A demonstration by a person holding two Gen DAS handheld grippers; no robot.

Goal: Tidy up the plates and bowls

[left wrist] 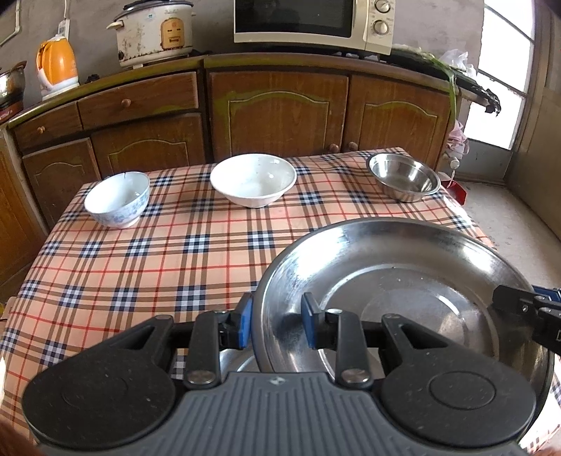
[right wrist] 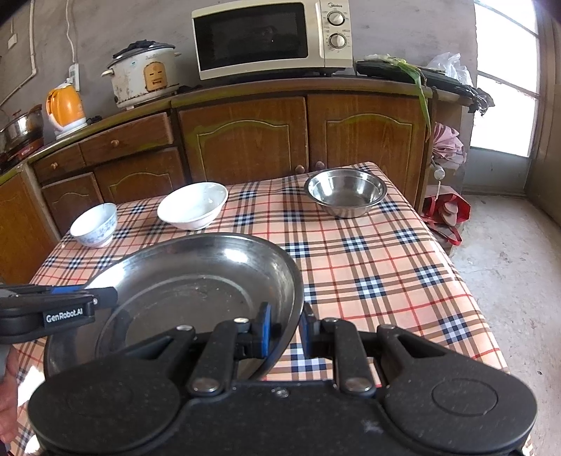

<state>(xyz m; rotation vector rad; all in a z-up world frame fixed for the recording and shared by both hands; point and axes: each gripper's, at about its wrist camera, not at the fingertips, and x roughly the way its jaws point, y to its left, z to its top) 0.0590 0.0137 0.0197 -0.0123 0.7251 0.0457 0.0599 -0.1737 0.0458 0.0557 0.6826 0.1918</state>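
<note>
A large steel plate [left wrist: 403, 280] is held above the near part of the plaid table, with both grippers on its rim. My left gripper [left wrist: 277, 322] is shut on its left rim; my right gripper [right wrist: 284, 331] is shut on its right rim [right wrist: 210, 280]. Another steel piece [left wrist: 238, 361] shows partly under the plate. At the far side stand a small blue-patterned bowl [left wrist: 117, 200], a white bowl [left wrist: 253, 179] and a steel bowl [left wrist: 403, 177]. They also show in the right wrist view: small bowl [right wrist: 94, 224], white bowl [right wrist: 192, 205], steel bowl [right wrist: 345, 191].
The table [left wrist: 157, 266] has a plaid cloth. Behind it runs a wooden cabinet [left wrist: 280, 112] with a microwave [left wrist: 312, 21], a rice cooker [left wrist: 154, 31] and an orange kettle [left wrist: 58, 68]. Bare floor [right wrist: 508, 263] lies to the right, with a red bag [right wrist: 445, 210].
</note>
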